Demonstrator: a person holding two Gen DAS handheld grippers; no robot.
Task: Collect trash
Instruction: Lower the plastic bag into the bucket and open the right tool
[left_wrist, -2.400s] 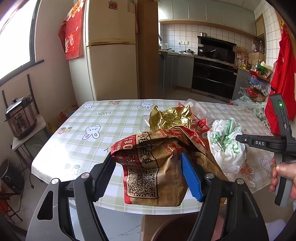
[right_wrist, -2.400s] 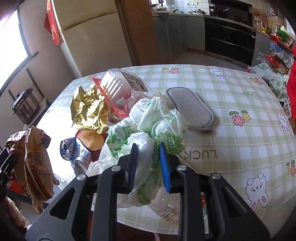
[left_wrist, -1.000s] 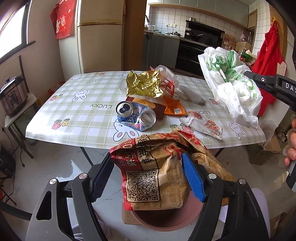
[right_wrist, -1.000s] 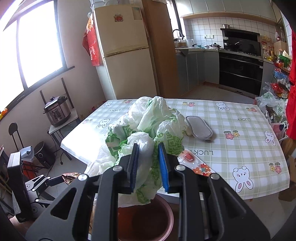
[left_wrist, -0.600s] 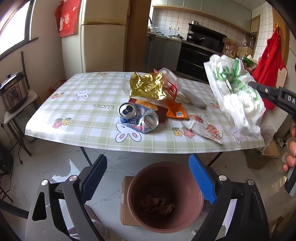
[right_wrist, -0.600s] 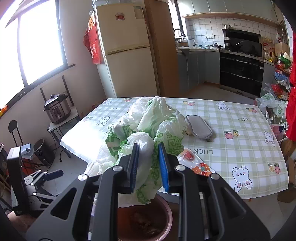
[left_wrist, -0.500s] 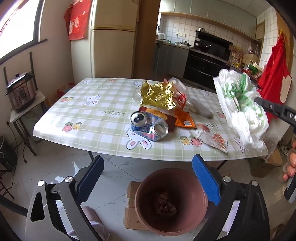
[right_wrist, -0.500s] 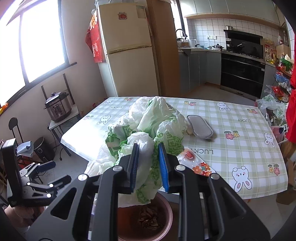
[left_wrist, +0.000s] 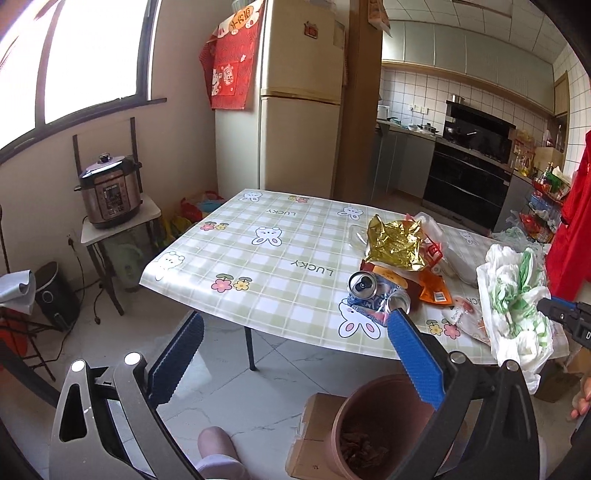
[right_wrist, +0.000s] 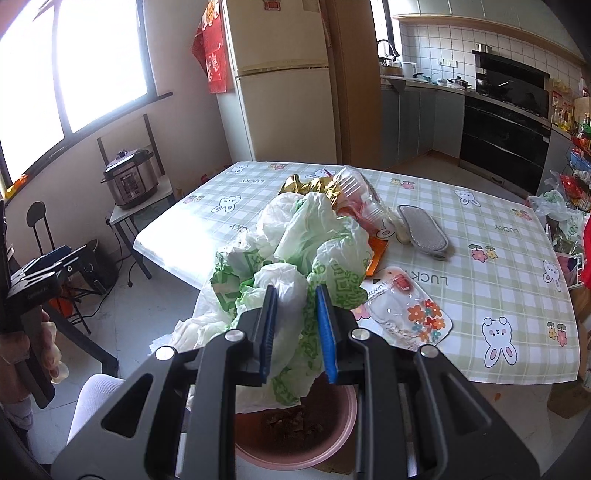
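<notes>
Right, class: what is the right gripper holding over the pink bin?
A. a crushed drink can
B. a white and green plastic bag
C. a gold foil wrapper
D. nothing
B: in the right wrist view the right gripper is closed on the white and green plastic bag, which hangs over the pink bin.

A home kitchen with a dining corner

I see a tall fridge, a black oven under tiled walls, a pressure cooker on a side stand, and a table with a bunny-print cloth.
</notes>
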